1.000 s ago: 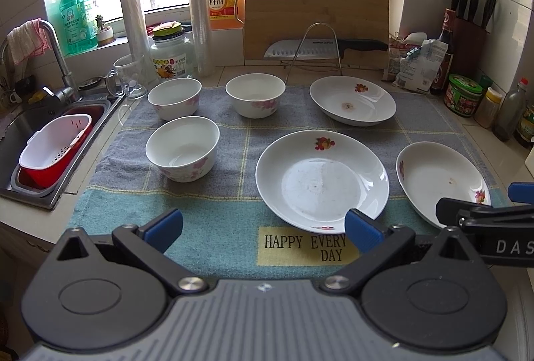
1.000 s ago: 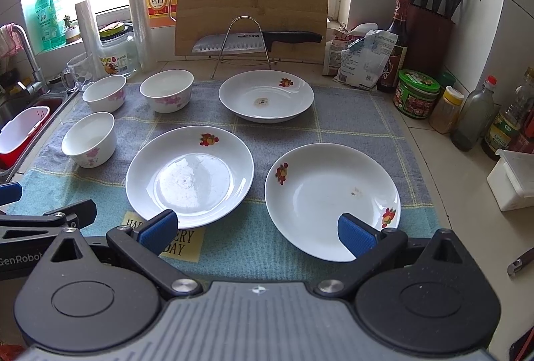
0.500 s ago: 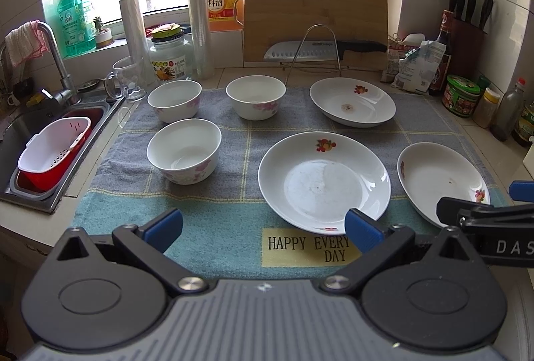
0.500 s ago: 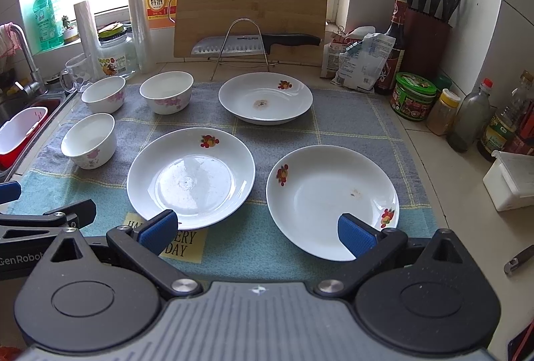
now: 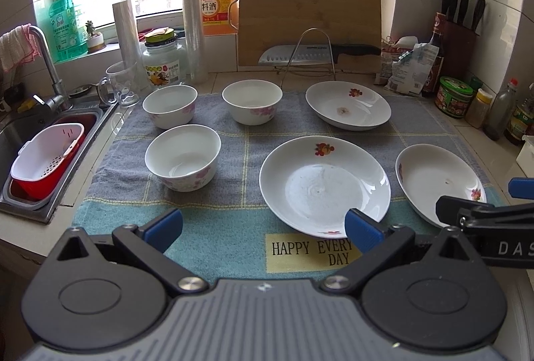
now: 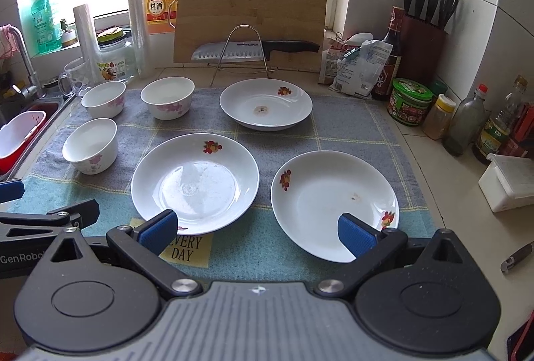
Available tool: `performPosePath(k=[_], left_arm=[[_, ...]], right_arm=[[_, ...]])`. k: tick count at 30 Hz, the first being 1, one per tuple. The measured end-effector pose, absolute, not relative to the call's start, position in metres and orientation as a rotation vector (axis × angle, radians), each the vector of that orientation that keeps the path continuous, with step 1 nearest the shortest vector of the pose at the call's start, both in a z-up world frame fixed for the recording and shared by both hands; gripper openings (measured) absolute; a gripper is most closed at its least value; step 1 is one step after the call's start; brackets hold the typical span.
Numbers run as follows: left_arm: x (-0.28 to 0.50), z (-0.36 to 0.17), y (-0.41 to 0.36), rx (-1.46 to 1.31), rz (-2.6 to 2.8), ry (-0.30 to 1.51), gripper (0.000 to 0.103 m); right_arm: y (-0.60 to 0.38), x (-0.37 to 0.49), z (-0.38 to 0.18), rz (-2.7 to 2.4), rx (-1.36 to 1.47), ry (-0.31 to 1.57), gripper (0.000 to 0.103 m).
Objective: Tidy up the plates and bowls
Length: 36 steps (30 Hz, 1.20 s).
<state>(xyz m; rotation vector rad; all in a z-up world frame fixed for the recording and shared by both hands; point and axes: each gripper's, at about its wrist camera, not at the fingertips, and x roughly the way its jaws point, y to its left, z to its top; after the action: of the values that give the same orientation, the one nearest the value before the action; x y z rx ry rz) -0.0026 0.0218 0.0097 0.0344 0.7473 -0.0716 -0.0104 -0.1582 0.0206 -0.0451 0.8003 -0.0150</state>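
Observation:
Three white bowls with pink flowers sit on the towel: a near-left bowl point(image 5: 183, 156), a back-left bowl point(image 5: 170, 106) and a back-middle bowl point(image 5: 252, 101). Three white plates lie to their right: a middle plate point(image 5: 324, 184), a back plate point(image 5: 347, 104) and a right plate point(image 5: 439, 182). They also show in the right wrist view: middle plate point(image 6: 195, 182), right plate point(image 6: 334, 204), back plate point(image 6: 266, 103). My left gripper point(image 5: 263, 229) is open and empty above the towel's front edge. My right gripper point(image 6: 258, 232) is open and empty, over the near rims of the middle and right plates.
A blue-grey towel point(image 5: 230, 221) covers the counter. A sink point(image 5: 20, 140) with a red-and-white basket point(image 5: 46, 157) is at left. A cutting board point(image 5: 308, 17), a knife on a rack point(image 5: 317, 54), jars, bottles and a knife block point(image 5: 462, 37) line the back and right.
Both grippers have drifted slightly, so the dishes sit a little lower and closer in view. Nothing on the towel has moved.

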Motion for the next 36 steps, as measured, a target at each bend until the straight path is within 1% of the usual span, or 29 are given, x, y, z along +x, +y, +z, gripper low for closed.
performPosePath(k=[11,17,24,29,36], left_arm=[[0.002,0.011,0.038,0.042,-0.159,0.712,0.102],[0.007,0.013,0.043,0.029,-0.19,0.7,0.102],[0.018,0.005,0.037,0.012,-0.269,0.706,0.102],[0.022,0.004,0.02,0.044,-0.278,0.661,0.102],[0.041,-0.003,-0.007,0.04,-0.305,0.685,0.102]], right_arm=[[-0.139,-0.02,0.025,-0.03,-0.087,0.749,0.103],[-0.144,-0.028,0.027,-0.006,-0.1,0.702,0.103],[-0.165,-0.032,0.02,0.029,-0.124,0.659,0.103],[-0.19,-0.029,0.006,0.052,-0.117,0.666,0.103],[-0.233,-0.023,-0.016,0.055,-0.09,0.697,0.103]])
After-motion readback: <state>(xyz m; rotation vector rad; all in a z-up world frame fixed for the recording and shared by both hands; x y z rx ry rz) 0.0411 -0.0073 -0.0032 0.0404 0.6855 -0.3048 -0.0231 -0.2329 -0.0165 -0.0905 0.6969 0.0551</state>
